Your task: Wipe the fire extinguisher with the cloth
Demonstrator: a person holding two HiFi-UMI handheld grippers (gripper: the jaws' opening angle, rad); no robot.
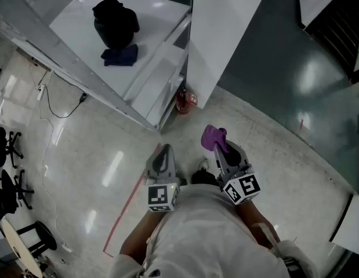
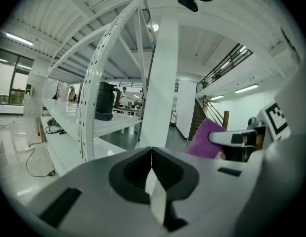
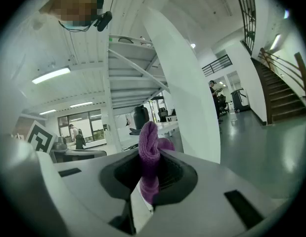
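Left gripper fingers pressed together, right gripper pinching purple cloth, glossy floor, white shelving

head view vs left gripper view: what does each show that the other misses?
Head view only: the red fire extinguisher on the floor at the foot of the white pillar, and a red floor line. Left gripper view only: the ceiling lights, and the left gripper seen end on, jaws together with nothing between them. Both: the purple cloth clamped in the right gripper, and the black jug on the white shelf.
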